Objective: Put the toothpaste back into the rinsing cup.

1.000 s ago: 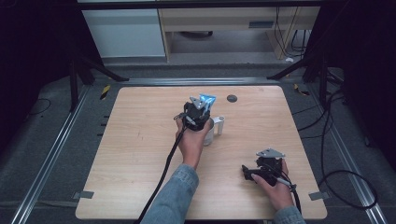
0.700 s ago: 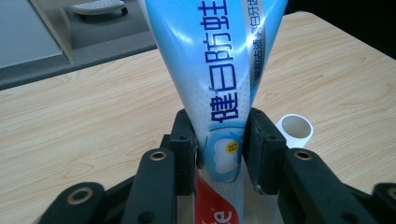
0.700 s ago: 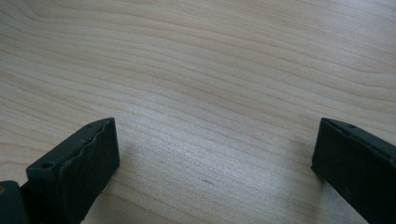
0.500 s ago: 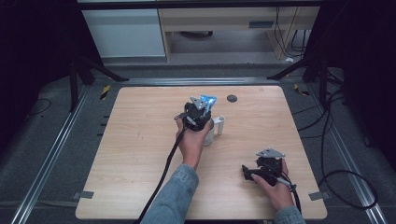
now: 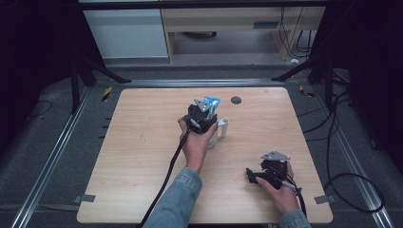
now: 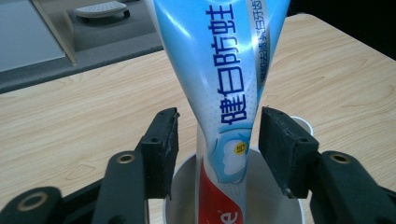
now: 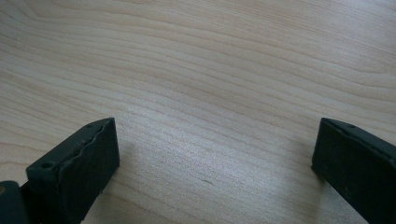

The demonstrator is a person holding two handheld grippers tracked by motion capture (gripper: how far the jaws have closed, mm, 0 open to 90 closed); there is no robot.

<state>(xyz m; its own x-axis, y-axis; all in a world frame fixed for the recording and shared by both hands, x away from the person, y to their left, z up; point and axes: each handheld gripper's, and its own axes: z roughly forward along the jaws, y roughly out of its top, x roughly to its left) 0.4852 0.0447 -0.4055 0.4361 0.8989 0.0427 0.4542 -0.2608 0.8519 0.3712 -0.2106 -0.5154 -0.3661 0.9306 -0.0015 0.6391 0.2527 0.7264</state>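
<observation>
Left gripper view: one toothpaste tube, one white cup, two jaws apart.

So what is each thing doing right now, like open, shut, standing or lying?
Toothpaste tube: standing upright in the cup, cap end down.
Cup: upright on the table.
Left hand-held gripper: jaws just been opening, tube between them, pads apart from it.
Right hand-held gripper: open, nothing between its jaws.
Table: bearing the cup.
</observation>
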